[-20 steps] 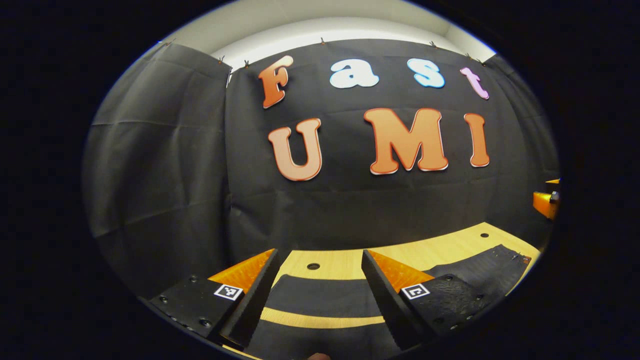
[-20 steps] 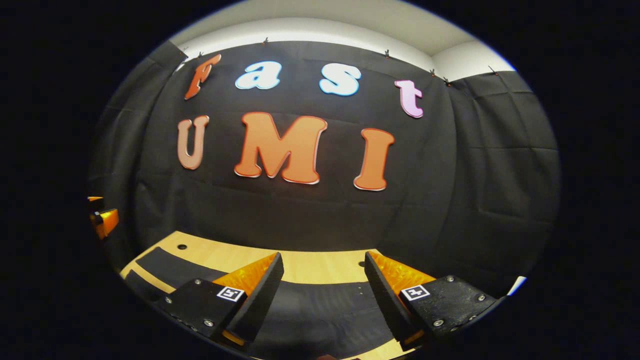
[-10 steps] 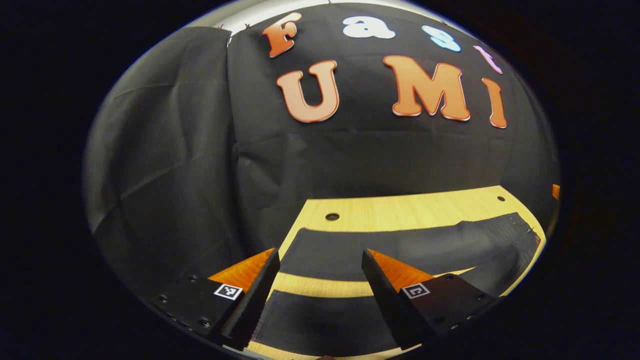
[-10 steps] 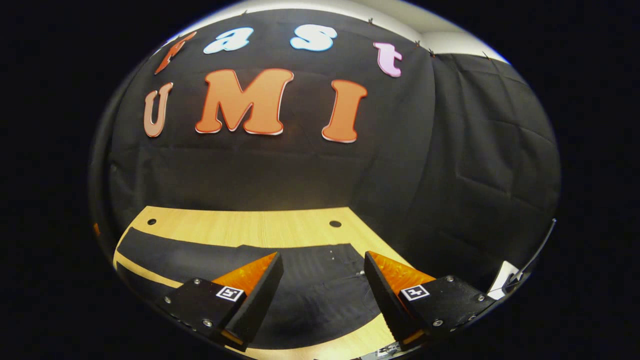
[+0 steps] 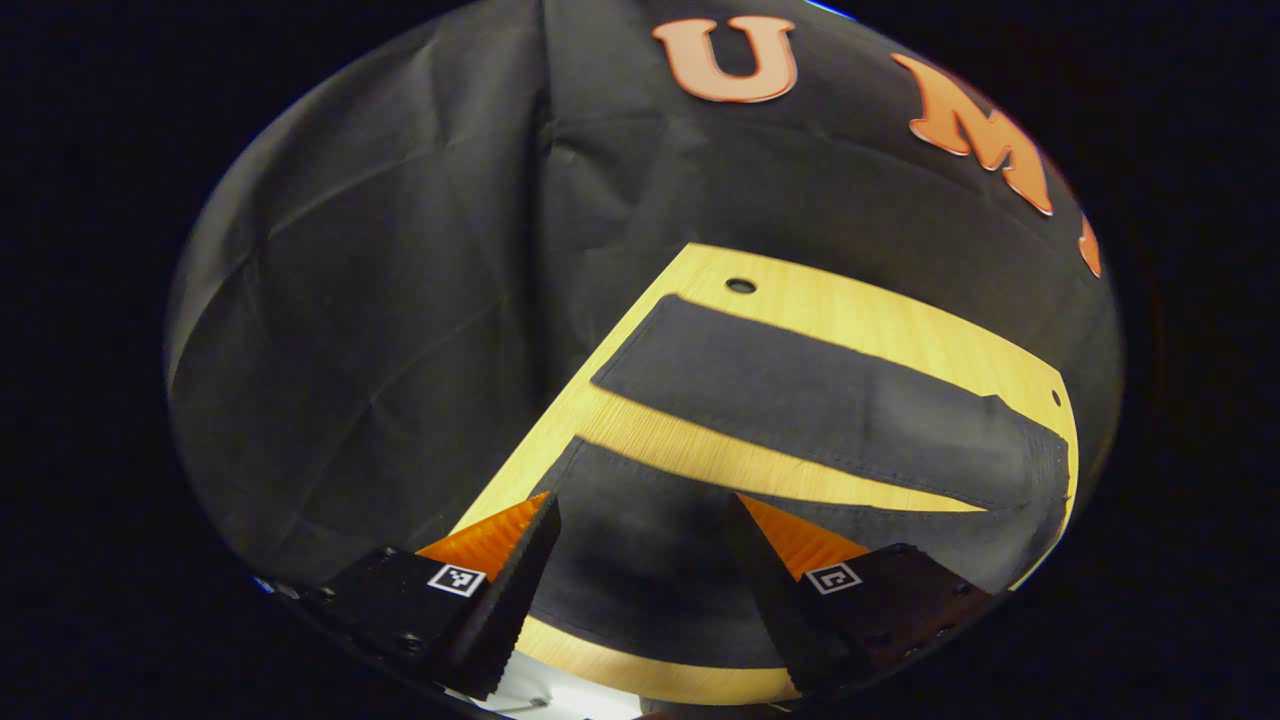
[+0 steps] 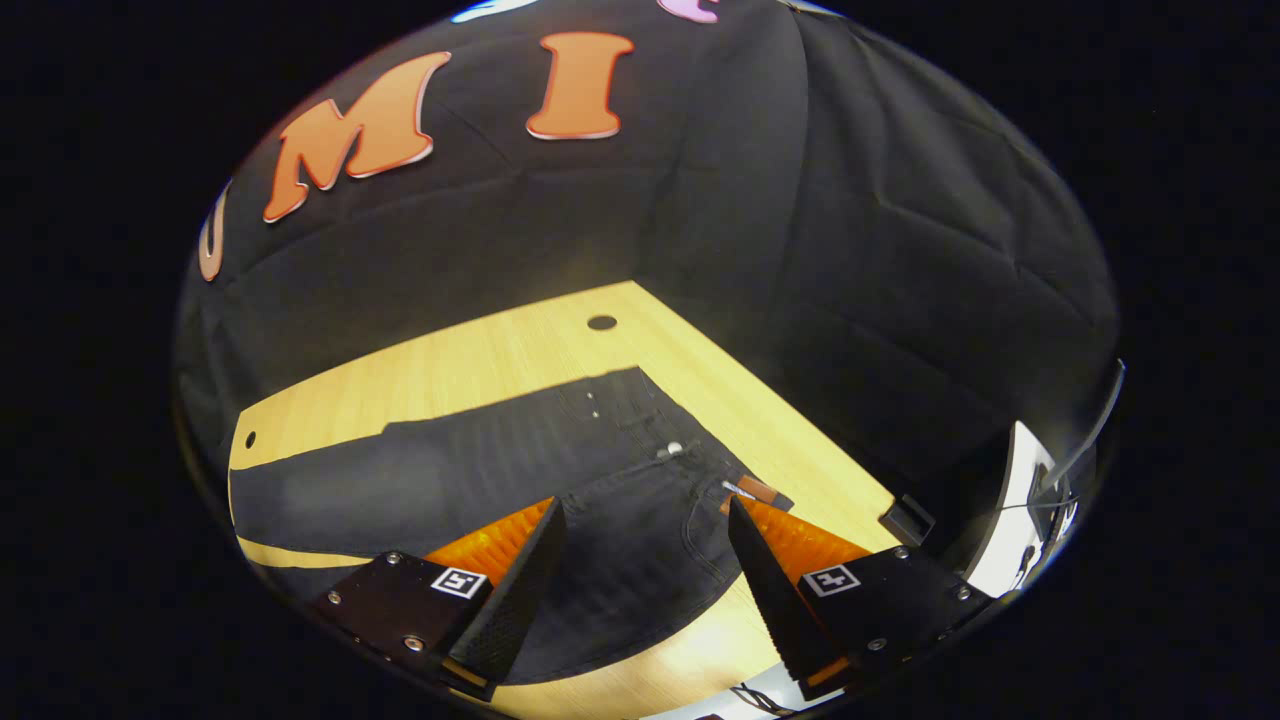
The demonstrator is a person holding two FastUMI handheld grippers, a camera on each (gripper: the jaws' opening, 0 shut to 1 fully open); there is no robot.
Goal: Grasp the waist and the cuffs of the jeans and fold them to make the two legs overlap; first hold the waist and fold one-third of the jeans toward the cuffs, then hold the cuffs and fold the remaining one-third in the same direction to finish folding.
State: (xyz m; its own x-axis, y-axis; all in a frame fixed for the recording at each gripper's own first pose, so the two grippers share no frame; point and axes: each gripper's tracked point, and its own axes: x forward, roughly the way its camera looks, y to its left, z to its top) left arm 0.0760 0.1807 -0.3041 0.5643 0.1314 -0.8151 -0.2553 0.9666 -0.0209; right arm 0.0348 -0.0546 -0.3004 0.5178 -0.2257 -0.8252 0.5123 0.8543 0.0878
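Note:
Dark jeans (image 5: 820,400) lie flat on the light wooden table (image 5: 870,320), their two legs spread apart with a strip of wood between them. My left gripper (image 5: 640,570) hangs open above the cuff end of the near leg (image 5: 640,540). In the right gripper view the waist of the jeans (image 6: 650,440), with a metal button and a brown tag, lies just ahead of my open right gripper (image 6: 645,565), which hovers over the near hip part (image 6: 630,560). Neither gripper holds anything.
The black cloth wall closes the table's far side and both ends. Small round holes (image 5: 741,286) mark the table's far corners, another hole (image 6: 601,322) near the waist end. A small dark object (image 6: 908,520) sits at the table's right edge.
Both grippers have tipped downward over the last second: the wall has slid up and the table and jeans have come into fuller view. Both stay open.

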